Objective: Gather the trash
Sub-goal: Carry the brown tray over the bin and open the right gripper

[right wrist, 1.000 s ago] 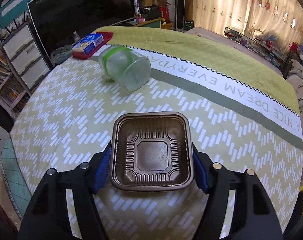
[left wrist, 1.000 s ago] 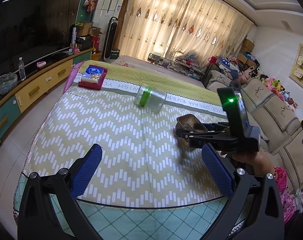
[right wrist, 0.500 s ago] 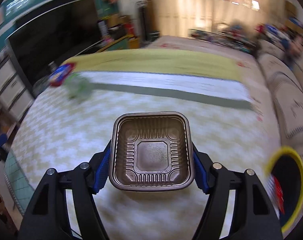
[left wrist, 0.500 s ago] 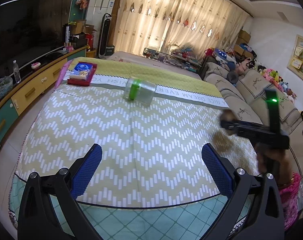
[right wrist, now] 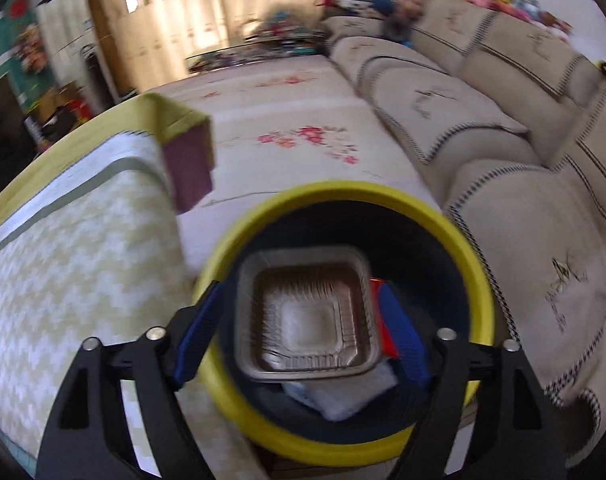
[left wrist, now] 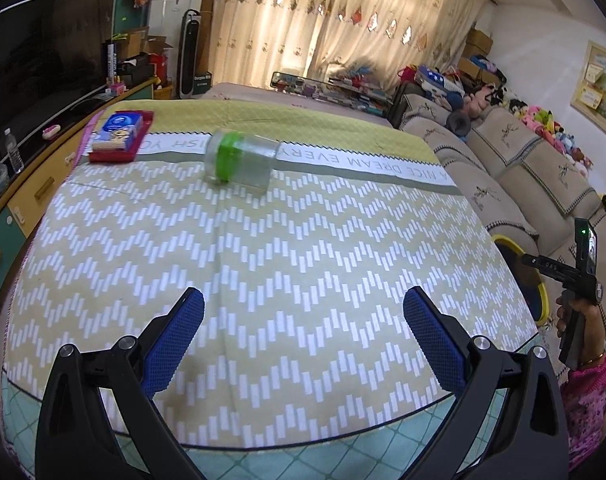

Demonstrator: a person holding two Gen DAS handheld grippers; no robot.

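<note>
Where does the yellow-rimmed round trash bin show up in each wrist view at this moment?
Left wrist: the yellow-rimmed round trash bin peeks out at the right edge, beyond the table corner, below the right gripper.
Right wrist: it fills the lower centre, under the brown square plastic tray.
Shared landmark: the chevron-patterned tablecloth.

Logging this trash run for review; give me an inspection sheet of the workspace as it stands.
Surface: table under zigzag cloth.
Job's things: brown tray over the yellow-rimmed bin, which holds trash; jar on its side.
Clutter: red box at the far corner.
Grippers: left gripper open, empty; right gripper jaws flank the tray, blurred.
Cables: nothing seen.
Surroundings: sofa, curtains, TV.
</note>
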